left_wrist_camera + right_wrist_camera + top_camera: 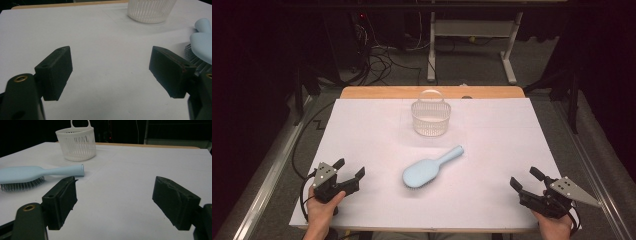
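Note:
A light blue hairbrush (428, 168) lies bristles down in the middle of the white table cover, its handle pointing toward the back right. Behind it stands a white slatted basket (430, 116) with a hoop handle. My left gripper (350, 171) rests at the front left, open, with nothing between its jaws; its own view has the hairbrush (203, 42) at the right edge and the basket (149, 10) ahead. At the front right my right gripper (526, 178) is open and empty too, with the hairbrush (37, 174) to its left and the basket (77, 143) farther off.
The white cover (362, 135) spreads over a wooden table whose far edge (377, 92) shows behind it. Beyond the table are a dark floor with cables (382, 60) and the white legs of a desk frame (509, 55).

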Demonstrator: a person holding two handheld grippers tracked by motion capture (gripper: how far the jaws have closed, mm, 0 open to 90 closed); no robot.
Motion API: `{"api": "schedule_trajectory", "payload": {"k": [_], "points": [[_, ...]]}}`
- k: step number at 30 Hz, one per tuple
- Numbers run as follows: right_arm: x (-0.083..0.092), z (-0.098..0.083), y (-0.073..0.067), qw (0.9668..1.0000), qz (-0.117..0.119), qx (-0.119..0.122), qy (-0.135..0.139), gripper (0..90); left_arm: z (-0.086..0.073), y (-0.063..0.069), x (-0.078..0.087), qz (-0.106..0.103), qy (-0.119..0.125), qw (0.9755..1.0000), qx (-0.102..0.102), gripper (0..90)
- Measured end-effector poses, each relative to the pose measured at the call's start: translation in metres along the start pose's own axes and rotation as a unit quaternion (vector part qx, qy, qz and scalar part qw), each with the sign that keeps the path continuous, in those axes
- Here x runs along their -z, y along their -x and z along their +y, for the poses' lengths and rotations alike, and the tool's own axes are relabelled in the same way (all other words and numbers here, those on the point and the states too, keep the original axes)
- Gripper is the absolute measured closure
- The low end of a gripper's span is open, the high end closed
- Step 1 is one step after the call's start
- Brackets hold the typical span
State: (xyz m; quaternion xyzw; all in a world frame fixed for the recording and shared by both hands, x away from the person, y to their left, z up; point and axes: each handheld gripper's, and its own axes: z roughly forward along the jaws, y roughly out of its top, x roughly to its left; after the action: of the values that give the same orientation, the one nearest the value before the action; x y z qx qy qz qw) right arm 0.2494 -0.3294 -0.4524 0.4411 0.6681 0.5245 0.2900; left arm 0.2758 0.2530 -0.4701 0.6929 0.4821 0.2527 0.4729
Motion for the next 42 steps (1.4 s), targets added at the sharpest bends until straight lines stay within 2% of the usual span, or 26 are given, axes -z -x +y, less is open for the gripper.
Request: {"api": "schedule_trajectory", "payload": {"k": [9,33,42], "points": [[-0.0049,0.0009,-0.0024,1.0000,0.008,0.000,-0.003,20.2,-0.0016,0.0004,0.0023,-0.001,-0.003,1.0000,0.004,20.2],[-0.0023,0.0017,-0.0027,0.9999,0.010,-0.008,0.004,20.9,-0.0042,0.0031,0.0061,-0.009,0.000,0.9999,0.005,20.3],[-0.0054,0.0027,-0.0055,0.9998,0.017,-0.008,0.007,21.3,-0.0056,0.0017,0.0082,-0.006,0.007,0.9999,0.011,19.9]]}}
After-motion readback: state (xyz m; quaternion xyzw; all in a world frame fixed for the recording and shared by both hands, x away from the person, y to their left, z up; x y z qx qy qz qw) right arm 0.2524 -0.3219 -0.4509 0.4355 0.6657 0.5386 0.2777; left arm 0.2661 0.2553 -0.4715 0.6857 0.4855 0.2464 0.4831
